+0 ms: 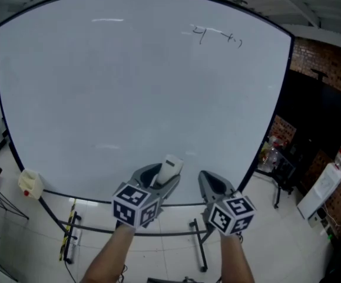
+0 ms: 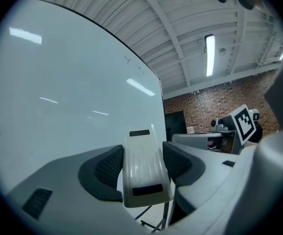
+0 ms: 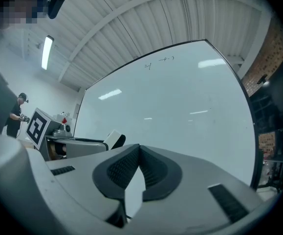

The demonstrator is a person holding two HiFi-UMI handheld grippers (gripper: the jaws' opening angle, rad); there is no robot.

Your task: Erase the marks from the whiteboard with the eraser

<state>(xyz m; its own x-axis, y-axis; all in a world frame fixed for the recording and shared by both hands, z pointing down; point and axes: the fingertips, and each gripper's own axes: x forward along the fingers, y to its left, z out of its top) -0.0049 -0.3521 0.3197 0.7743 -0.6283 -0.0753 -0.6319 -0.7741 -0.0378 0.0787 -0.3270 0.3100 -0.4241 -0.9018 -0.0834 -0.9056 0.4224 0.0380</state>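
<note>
Facing the whiteboard point(image 1: 99, 99) from below; left gripper point(image 1: 160, 178) clamps the white eraser point(image 1: 171, 168) between its jaws, the eraser projecting past the jaw tips in front of the board's lower edge; right gripper point(image 1: 208, 179) just beside it, jaws pressed together, nothing between; faint marks point(image 1: 216, 35) high on the board's right.

The left gripper point(image 1: 160, 178) and the right gripper point(image 1: 212, 183) are finished in smooth light grey, with rounded contours. Each is fitted with a white cube point(image 1: 136, 204) printed with black square markers. The jaws are lined with black, finely ribbed pads point(image 2: 107, 168). Small dark rectangular slots point(image 3: 224, 202) are sunk into the grey surfaces.
</note>
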